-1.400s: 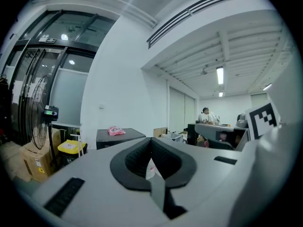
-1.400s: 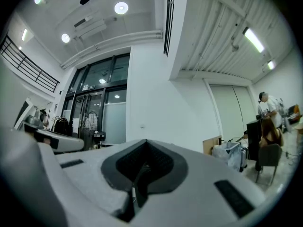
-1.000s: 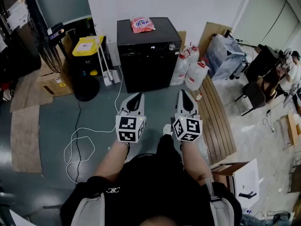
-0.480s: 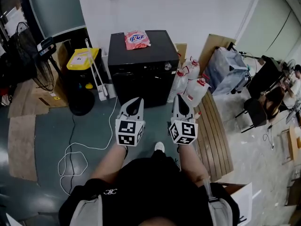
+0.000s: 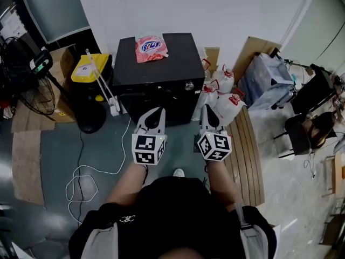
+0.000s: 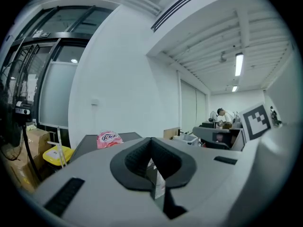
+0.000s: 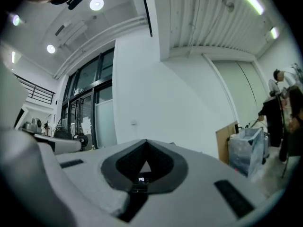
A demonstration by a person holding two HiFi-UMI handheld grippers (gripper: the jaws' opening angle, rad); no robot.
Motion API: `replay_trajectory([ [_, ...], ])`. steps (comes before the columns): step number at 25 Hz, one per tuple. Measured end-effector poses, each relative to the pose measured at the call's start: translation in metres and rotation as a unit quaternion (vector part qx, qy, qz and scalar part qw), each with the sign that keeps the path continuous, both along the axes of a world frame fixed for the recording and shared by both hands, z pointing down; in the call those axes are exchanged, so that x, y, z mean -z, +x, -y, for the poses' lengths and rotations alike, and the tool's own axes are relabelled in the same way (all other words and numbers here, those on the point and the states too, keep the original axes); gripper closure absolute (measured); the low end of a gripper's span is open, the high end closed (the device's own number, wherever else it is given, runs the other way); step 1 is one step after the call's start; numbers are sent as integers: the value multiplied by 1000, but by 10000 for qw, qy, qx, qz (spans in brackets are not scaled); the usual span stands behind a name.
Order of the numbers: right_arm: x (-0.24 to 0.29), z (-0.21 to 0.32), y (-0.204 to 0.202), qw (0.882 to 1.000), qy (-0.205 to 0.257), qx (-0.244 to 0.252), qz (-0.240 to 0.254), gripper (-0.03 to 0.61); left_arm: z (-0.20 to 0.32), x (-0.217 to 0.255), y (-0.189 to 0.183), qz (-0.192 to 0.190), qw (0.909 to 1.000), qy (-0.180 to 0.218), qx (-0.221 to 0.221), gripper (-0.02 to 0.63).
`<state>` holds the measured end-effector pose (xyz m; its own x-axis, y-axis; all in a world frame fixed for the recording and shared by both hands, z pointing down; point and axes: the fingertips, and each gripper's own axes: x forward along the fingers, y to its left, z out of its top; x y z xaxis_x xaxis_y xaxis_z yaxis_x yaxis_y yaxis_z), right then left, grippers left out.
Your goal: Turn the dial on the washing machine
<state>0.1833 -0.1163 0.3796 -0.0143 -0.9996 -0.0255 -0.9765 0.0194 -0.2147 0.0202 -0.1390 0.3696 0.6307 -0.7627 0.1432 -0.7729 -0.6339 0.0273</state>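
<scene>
Black washing machine, silver dial at front top-right; left gripper and right gripper jaws closed, empty.

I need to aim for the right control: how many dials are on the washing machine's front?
1: a silvery dial at the right end of the washing machine's front panel. The steep downward angle may hide others lower down.
</scene>
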Motion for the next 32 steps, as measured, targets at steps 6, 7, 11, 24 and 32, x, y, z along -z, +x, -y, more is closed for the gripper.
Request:
replay_trajectory([
  [6,-17,43,26,9997,-236,-11,-84,578,37,-17,10,103,9996,-256,80,618],
  [7,-20,50,25,9995,-277,5,-172,578,44,-20,10,140,9995,-288,78,618],
  [11,-32,77,22,9965,-394,88,-731,562,68,-24,3,146,9990,-385,172,618],
  [24,-130,168,13,9202,-1341,928,-3558,379,94,-64,-27,301,9937,-748,780,618],
  [32,-198,222,20,8927,-1584,920,-4116,376,95,-93,-40,464,9867,-1080,1123,618],
])
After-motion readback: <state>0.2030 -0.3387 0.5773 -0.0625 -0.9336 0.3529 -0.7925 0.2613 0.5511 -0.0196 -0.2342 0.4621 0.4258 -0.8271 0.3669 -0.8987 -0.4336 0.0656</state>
